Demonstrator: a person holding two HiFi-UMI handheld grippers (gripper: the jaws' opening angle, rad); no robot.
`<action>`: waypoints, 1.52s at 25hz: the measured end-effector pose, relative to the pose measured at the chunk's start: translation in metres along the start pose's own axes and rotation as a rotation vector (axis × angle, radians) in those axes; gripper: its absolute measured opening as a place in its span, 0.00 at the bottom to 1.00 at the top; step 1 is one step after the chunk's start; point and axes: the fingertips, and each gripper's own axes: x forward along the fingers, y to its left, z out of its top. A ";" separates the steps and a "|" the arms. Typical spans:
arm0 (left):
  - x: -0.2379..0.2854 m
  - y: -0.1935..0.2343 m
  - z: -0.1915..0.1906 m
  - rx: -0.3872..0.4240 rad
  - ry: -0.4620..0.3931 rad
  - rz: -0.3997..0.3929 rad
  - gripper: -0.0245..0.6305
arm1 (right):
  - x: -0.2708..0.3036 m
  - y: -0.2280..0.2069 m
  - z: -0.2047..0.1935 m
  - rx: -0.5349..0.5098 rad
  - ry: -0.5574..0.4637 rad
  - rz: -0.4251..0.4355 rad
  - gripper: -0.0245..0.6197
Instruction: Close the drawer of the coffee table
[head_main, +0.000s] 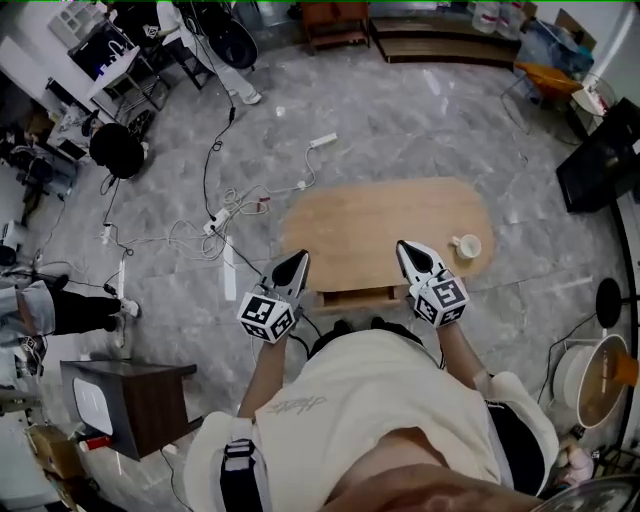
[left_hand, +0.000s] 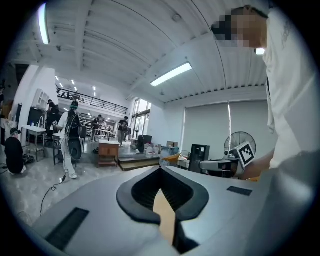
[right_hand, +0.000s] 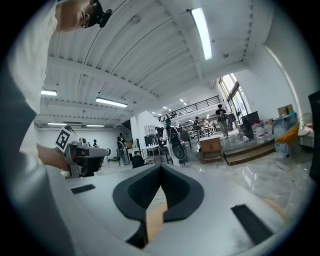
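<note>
In the head view the oval wooden coffee table (head_main: 385, 220) stands on the grey marble floor just in front of me. Its drawer (head_main: 355, 297) juts out a little from the near edge, between my two arms. My left gripper (head_main: 300, 258) hovers over the table's near left corner, jaws together and holding nothing. Over the near right part of the tabletop, my right gripper (head_main: 404, 247) is likewise shut and holds nothing. In each gripper view the dark fingertips (left_hand: 160, 169) (right_hand: 161, 166) meet at a point, with a strip of tabletop wood showing behind them.
A white cup (head_main: 466, 246) sits on the table's right end. Power strips and cables (head_main: 225, 220) lie on the floor to the left. A dark cabinet (head_main: 130, 400) stands at lower left, a round wooden tub (head_main: 600, 375) at lower right. People stand far off.
</note>
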 end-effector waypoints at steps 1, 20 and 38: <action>-0.002 0.008 0.001 0.003 0.001 -0.008 0.04 | 0.002 0.006 0.000 -0.005 0.000 -0.011 0.03; 0.025 0.034 -0.097 0.038 0.212 -0.290 0.04 | 0.005 0.026 -0.074 0.104 0.108 -0.224 0.03; 0.090 0.013 -0.303 -0.234 0.537 -0.332 0.04 | 0.011 -0.083 -0.336 0.238 0.616 -0.219 0.03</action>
